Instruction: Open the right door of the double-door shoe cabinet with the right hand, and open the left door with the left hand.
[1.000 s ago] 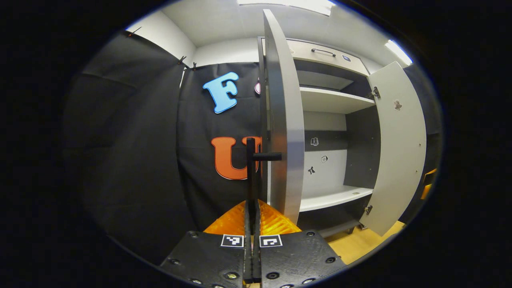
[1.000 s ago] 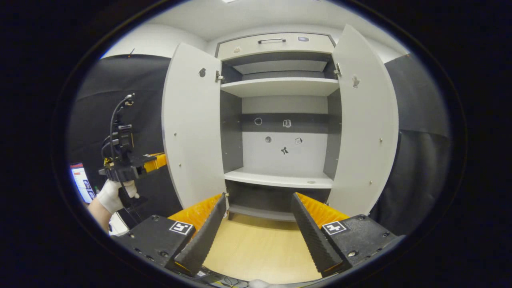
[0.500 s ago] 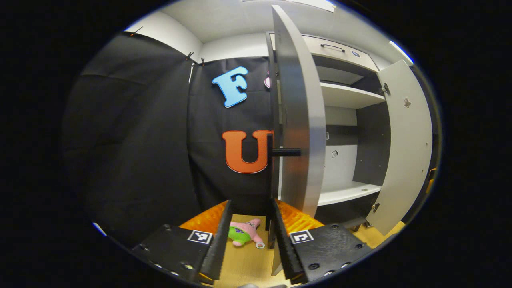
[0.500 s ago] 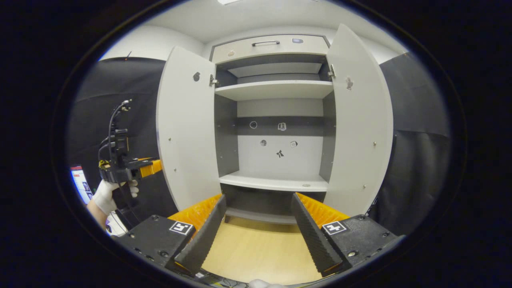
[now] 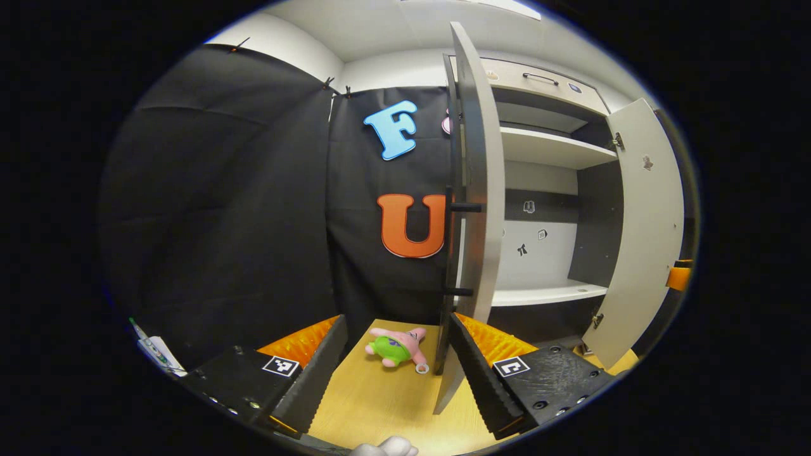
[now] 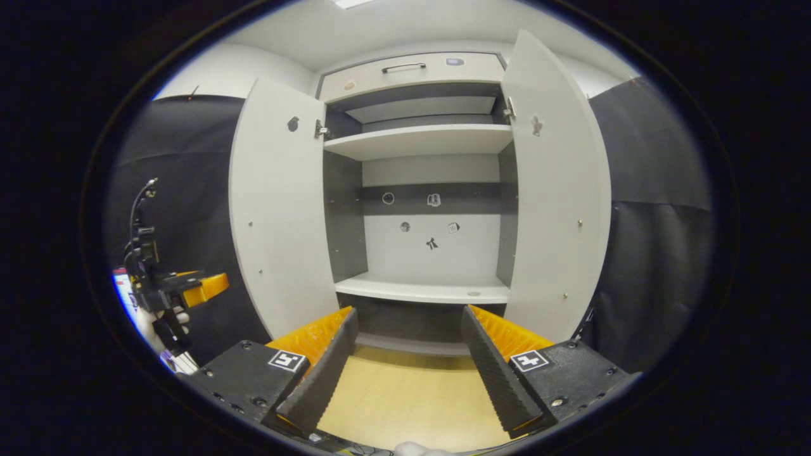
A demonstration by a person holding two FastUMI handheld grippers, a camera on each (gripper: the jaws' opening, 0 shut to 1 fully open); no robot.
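Shoe cabinet (image 6: 431, 253) stands straight ahead with both doors swung wide.
Left door (image 6: 275, 209) and right door (image 6: 557, 202) hang open; left gripper (image 5: 396, 367) and right gripper (image 6: 408, 364) both gape, holding nothing, clear of the doors.

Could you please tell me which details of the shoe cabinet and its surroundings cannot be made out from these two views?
- Left door: in the left claw view it stands edge-on, so its outer face is hidden.
- Stickers on the back panel: too small to identify in the right claw view.
- Plush toy: its face is too small to read.
- Left claw, seen far off in the right claw view: its opening cannot be judged there.
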